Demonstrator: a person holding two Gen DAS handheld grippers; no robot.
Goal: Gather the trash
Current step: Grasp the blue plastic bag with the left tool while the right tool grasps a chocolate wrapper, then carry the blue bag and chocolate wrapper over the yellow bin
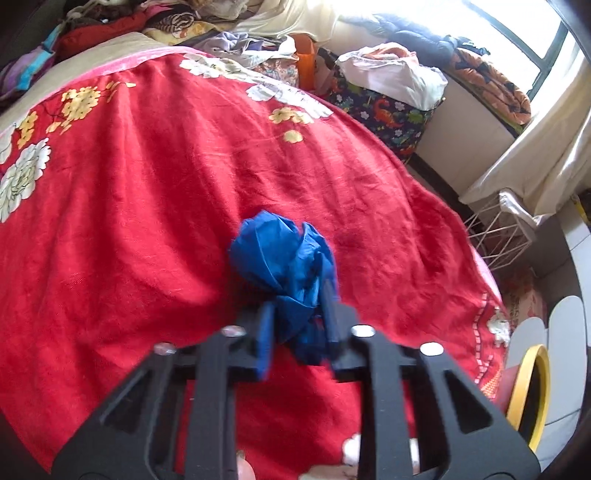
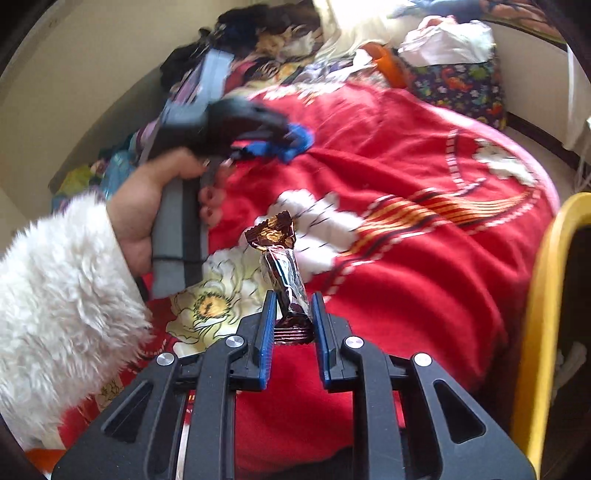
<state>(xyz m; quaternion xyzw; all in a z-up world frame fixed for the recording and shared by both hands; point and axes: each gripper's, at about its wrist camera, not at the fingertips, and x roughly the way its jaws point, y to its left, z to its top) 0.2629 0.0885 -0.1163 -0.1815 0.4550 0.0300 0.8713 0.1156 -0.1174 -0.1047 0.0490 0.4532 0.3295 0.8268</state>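
A crumpled blue wad of thin plastic [image 1: 284,258] lies on the red flowered blanket [image 1: 147,184]. My left gripper [image 1: 297,317] is shut on the wad's near end, its blue-padded fingers pinching it. In the right wrist view, my right gripper [image 2: 293,306] is shut on a shiny brown foil wrapper [image 2: 282,266], which sticks up and away from the fingers. The left gripper [image 2: 291,142] shows there too, blurred, held by a hand in a fluffy white sleeve [image 2: 62,295], with the blue wad in its tips.
A yellow-rimmed bin [image 2: 543,317] stands at the bed's right side, also seen as a yellow rim [image 1: 532,398]. A dinosaur-print bag [image 1: 384,114] full of clothes, piled laundry [image 1: 166,18] at the bed's far end, and a white wire basket [image 1: 495,229] sit around the bed.
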